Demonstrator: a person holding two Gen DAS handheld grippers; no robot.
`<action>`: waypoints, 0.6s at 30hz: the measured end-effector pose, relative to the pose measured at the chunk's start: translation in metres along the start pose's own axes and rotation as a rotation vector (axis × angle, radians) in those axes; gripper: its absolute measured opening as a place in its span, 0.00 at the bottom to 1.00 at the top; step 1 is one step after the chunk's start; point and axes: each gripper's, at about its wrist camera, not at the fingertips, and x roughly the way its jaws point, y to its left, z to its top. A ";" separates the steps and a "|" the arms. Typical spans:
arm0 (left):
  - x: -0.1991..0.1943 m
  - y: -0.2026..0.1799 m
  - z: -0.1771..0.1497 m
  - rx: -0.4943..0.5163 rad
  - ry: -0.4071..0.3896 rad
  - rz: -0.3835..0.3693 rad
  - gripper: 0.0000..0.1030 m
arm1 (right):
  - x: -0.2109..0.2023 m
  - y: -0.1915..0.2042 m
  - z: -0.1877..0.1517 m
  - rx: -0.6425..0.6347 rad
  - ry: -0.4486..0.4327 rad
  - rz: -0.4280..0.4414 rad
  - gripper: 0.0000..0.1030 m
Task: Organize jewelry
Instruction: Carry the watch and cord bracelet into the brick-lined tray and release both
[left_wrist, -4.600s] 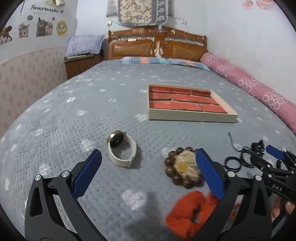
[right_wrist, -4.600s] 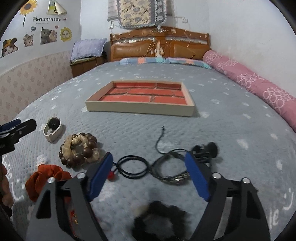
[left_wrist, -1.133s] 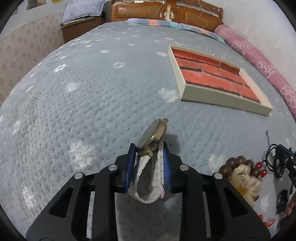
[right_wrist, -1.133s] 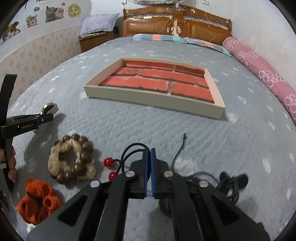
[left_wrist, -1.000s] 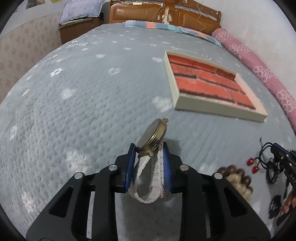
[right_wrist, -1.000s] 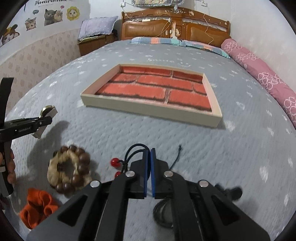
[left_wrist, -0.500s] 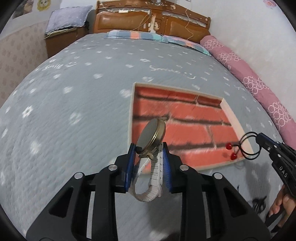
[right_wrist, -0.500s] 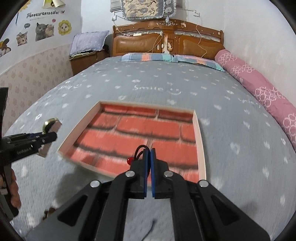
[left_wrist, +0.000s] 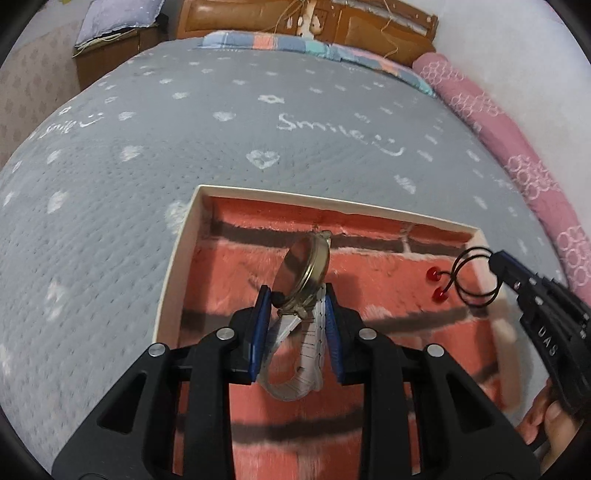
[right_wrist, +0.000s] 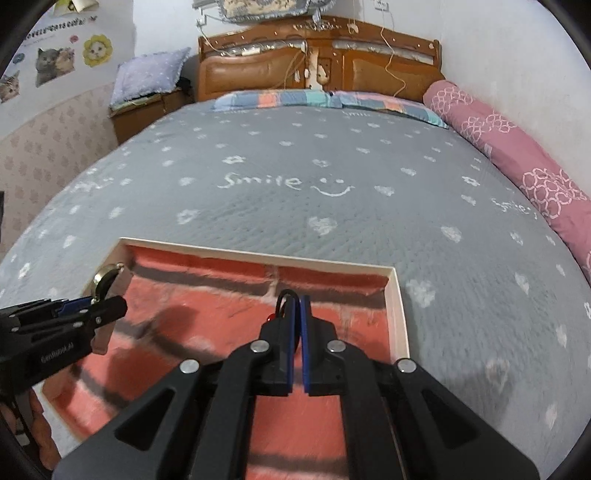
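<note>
Change: both grippers, low over the bedspread about a second ago with the tray ahead of them, now hang above the tray itself; the bead bracelet and orange scrunchie have dropped out of both views.
Left gripper: jaws closed partway on the watch, pinching its pale strap; the gold-rimmed case stands tilted above the blue pads and the strap loop hangs below them.
Right gripper: jaws almost fully closed on the black hair tie; seen from the left wrist, its loops and two red beads dangle clear of the lining.
Watch position: held over the left half of the tray, not touching the lining as far as can be told.
Hair tie position: held over the right side, near the far right corner.
Tray: brick-patterned red lining, cream rim, nothing lying in it yet.
Meaning for task: carrying looks done; lowering and releasing each piece probably remains.
</note>
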 end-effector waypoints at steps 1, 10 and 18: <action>0.008 0.000 0.004 -0.002 0.016 0.005 0.26 | 0.005 -0.001 0.002 0.000 0.008 -0.005 0.03; 0.042 0.018 0.023 -0.058 0.096 0.006 0.26 | 0.050 -0.008 0.005 -0.074 0.152 -0.077 0.03; 0.050 0.014 0.028 -0.011 0.099 0.035 0.34 | 0.071 -0.021 -0.003 -0.011 0.245 -0.044 0.03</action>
